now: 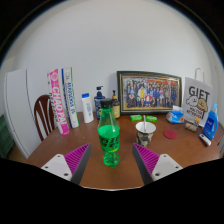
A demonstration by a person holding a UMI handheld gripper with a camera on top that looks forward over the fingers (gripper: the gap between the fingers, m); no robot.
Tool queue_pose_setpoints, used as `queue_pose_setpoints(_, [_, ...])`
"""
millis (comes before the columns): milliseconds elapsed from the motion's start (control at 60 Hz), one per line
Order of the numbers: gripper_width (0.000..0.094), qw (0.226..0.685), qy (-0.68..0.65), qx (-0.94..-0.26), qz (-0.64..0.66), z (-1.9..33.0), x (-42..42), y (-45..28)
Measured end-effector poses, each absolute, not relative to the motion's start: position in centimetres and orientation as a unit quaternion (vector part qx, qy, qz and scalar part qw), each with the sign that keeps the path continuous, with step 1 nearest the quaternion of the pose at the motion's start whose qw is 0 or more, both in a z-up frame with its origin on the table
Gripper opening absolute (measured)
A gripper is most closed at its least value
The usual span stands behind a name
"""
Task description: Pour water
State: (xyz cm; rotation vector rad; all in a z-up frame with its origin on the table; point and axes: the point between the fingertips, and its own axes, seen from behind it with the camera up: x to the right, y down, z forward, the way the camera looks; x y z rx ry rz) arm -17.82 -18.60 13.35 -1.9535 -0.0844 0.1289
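1. Green bottle (109,140) stands upright on our desk (60,148), just ahead of and between our fingers.
2. Our tool (110,162) is spread wide, gripping nothing.
3. Beyond the bottle we see a cup (146,131) to the right and a framed photo (149,93) at the wall.

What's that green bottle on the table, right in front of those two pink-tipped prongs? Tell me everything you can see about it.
The green bottle looks like translucent green plastic with a narrower neck and a dark cap on top. It stands upright on the round wooden table, resting on its own base. It sits between and just ahead of the fingers of the open gripper, with a gap on either side, so nothing grips it. A paper cup stands apart, beyond it. How full it is cannot be told.
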Motion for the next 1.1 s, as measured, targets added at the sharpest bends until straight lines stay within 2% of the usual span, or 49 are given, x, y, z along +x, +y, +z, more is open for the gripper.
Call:
queue_pose_setpoints(117, [0.086, 0.57, -0.018, -0.82, 0.051, 11.2, -19.3, -14.3])
queue_pose_setpoints(200, [0.0825, 0.574, -0.014, -0.817, 0.049, 9.9, -19.9, -11.9])
queue_pose_setpoints(300, [0.0685, 0.586, -0.012, -0.81, 0.035, 8.9, -20.2, -10.0])
queue_pose_setpoints(350, [0.0581, 0.589, -0.013, -0.808, 0.026, 8.5, -20.1, -9.5])
queue_pose_setpoints(383, [0.0479, 0.598, -0.014, -0.802, 0.015, 8.7, -19.7, -9.3])
queue_pose_setpoints(417, [0.0473, 0.601, -0.015, -0.799, 0.01, 8.6, -19.5, -9.3])
queue_pose_setpoints(567, [0.0331, 0.611, -0.02, -0.791, -0.003, 9.1, -19.2, -9.4])
queue_pose_setpoints(750, [0.0332, 0.623, -0.018, -0.781, 0.024, 12.3, -20.3, -8.8])
queue_pose_setpoints(917, [0.0332, 0.63, 0.084, -0.753, 0.169, 18.1, -21.7, -6.9])
queue_pose_setpoints(1000, [0.0331, 0.614, 0.155, -0.725, 0.271, 20.8, -22.1, -5.6])
queue_pose_setpoints(1100, [0.033, 0.573, 0.244, -0.677, 0.391, 23.0, -22.7, -3.6])
